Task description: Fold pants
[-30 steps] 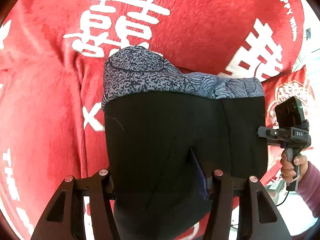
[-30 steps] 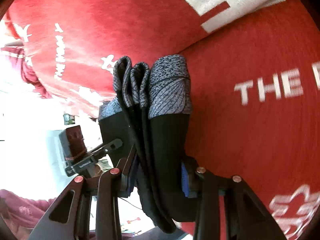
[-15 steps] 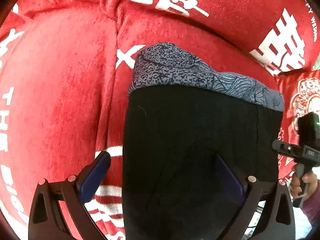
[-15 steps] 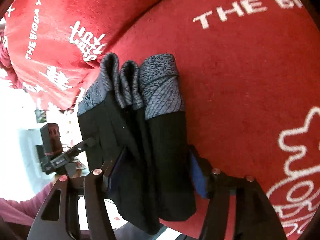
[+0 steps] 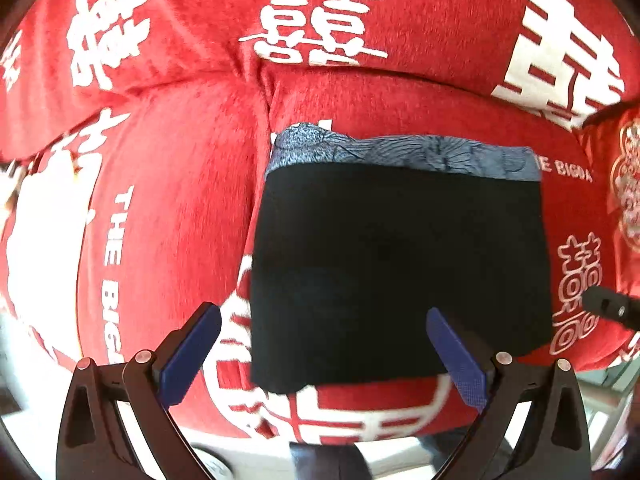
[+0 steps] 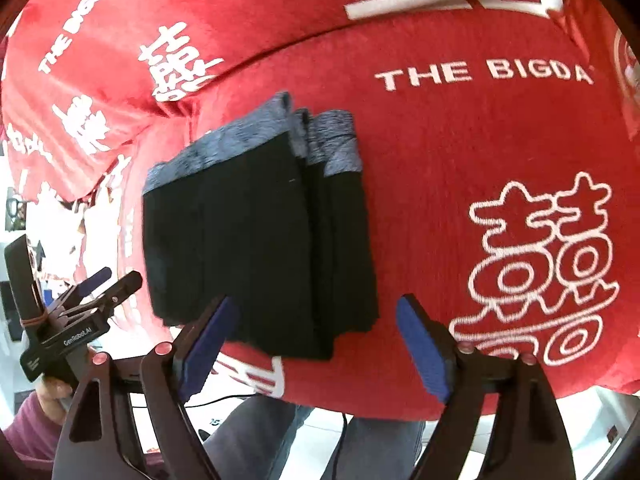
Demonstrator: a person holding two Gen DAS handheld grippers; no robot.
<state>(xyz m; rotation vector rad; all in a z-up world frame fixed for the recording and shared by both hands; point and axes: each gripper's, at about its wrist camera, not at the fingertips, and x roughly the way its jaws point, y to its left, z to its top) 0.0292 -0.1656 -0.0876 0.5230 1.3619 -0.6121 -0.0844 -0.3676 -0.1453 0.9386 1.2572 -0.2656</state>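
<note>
The pants [image 5: 400, 268], folded into a compact black block with a grey patterned waistband [image 5: 400, 152] along the 12 o'clock edge, are seen lying flat on a red cover [image 5: 168, 208] printed with white characters and the words "THE BIGDA". In the left wrist view the left gripper [image 5: 324, 344] is released, its jaws spread wide and nothing pressed by its blue pads [image 5: 192, 352]; the folded block is seen between and beyond them, untouched. In the right wrist view the right gripper [image 6: 316, 340] is likewise unclenched, its jaws just having been opening, with the stacked layers of the pants [image 6: 260, 240] seen beyond the gap and no pad pressed on them. The other handheld gripper is seen at about 8 o'clock in that view, held by a hand [image 6: 52, 392] with a maroon sleeve. A person's grey trouser legs [image 6: 256, 436] are seen at 6 o'clock below the cover's edge.
</note>
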